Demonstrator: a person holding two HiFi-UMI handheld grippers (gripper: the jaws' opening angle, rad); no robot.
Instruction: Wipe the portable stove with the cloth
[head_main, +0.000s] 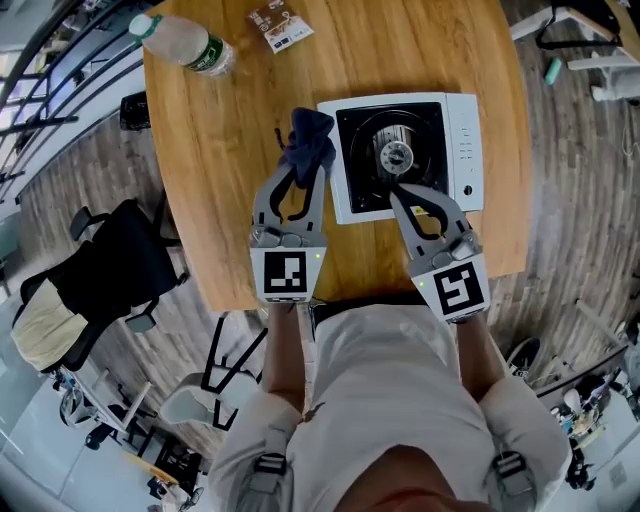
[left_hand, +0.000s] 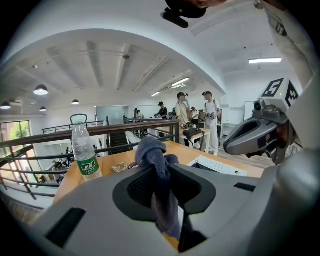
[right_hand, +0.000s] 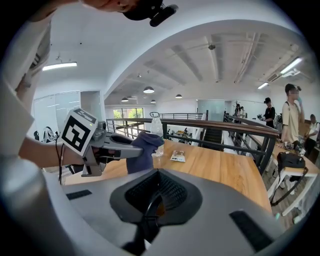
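The portable stove is white with a black top and a round burner, on the wooden table right of centre. A dark blue cloth hangs bunched between the jaws of my left gripper, just left of the stove's left edge. In the left gripper view the cloth stands pinched upright in my left gripper, with the stove to the right. My right gripper is shut and holds nothing, over the stove's front part near the burner. The right gripper view shows its jaws pressed together and the cloth at left.
A plastic water bottle lies at the table's far left, a small packet beside it. A black chair stands left of the table. Railings and several people are beyond the table's far edge.
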